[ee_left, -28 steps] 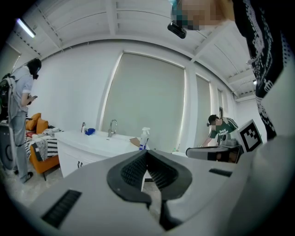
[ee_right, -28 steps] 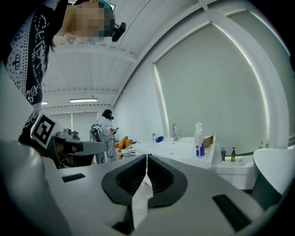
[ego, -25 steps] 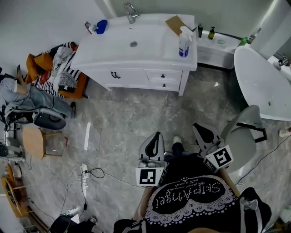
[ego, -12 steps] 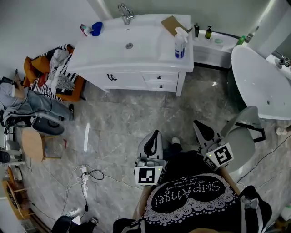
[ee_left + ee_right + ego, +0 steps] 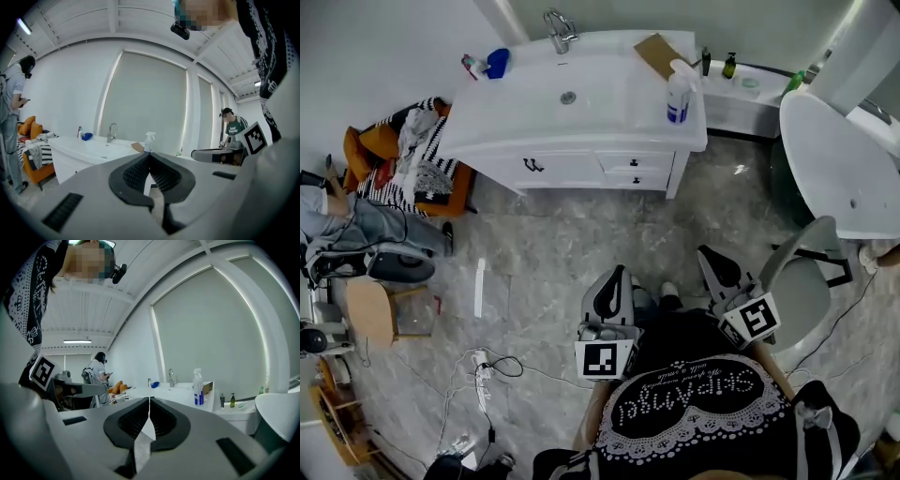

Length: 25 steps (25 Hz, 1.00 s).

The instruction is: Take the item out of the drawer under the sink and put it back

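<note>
Drawer (image 5: 634, 167) fronts under the sink (image 5: 572, 94) are closed and stand well ahead of both grippers, across the marble floor (image 5: 544, 262). The item shows in no view, and where it lies cannot be told. Left gripper (image 5: 617, 277): jaws together, nothing held. Right gripper (image 5: 707, 255): jaws together, nothing held. In both gripper views the gripper's own body covers the cabinet below the counter, hiding the drawers. Spray bottle (image 5: 678, 96) stands on the counter's right end, ahead of the right gripper.
</note>
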Available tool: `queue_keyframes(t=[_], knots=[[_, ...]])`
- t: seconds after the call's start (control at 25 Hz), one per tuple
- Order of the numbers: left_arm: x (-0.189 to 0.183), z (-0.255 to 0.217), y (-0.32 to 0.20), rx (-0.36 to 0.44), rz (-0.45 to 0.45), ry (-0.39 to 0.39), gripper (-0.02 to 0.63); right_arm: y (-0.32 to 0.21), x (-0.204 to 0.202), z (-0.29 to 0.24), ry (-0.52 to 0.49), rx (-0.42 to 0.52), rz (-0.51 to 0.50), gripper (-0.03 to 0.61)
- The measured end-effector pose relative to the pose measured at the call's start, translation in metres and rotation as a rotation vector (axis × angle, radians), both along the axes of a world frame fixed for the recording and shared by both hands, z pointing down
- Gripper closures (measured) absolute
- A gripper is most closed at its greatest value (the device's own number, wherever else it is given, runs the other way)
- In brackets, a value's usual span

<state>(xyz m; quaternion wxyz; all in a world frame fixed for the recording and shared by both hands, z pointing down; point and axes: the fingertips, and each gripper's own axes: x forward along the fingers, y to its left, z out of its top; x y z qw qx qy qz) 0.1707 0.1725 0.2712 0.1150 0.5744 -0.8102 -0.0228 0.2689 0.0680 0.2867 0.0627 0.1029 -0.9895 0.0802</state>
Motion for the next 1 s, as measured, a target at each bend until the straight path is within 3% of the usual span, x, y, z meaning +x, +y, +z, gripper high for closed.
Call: queue_keyframes(t=[0.24,0.6,1.0], knots=[[-0.043,0.003,0.011,-0.084,0.055,-0.024,0.611,0.008,-0.031,-0.004,0.018,-0.005,0.052,0.558],[-0.071,0.008,0.014,-0.066,0.1,-0.005,0.611,0.013,-0.05,0.002,0.021,-0.036,0.126,0.558],[-0.09,0.02,0.036,-0.068,0.105,0.046,0.611,0.046,-0.077,0.014,0.056,-0.042,0.102,0.558]])
